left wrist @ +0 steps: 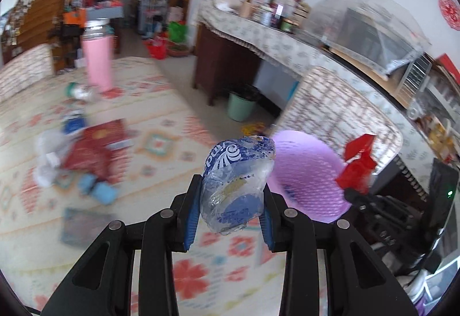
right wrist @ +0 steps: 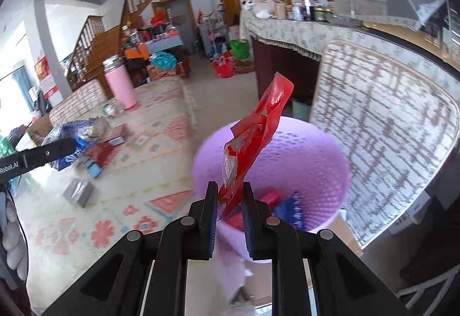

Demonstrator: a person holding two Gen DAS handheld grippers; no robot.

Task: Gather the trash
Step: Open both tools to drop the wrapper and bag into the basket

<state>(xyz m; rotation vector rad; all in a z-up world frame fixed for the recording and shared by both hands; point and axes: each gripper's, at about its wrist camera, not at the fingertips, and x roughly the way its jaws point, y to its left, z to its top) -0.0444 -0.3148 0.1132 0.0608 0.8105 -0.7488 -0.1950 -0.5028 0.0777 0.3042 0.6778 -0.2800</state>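
My left gripper (left wrist: 230, 201) pinches a blue wrapper (left wrist: 237, 181) above the patterned tablecloth (left wrist: 161, 126); my right gripper (right wrist: 229, 209) clamps a red wrapper (right wrist: 253, 143) over the purple bin (right wrist: 316, 161). Stairs (right wrist: 115, 28) rise behind.

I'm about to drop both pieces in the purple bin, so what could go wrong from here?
The red wrapper in the right hand-held gripper is pinched only at its lower end and stands tall, so it may flutter past the purple bin. The crumpled blue-and-clear wrapper in the left hand-held gripper appears beside the bin over the table, so releasing now would likely miss.
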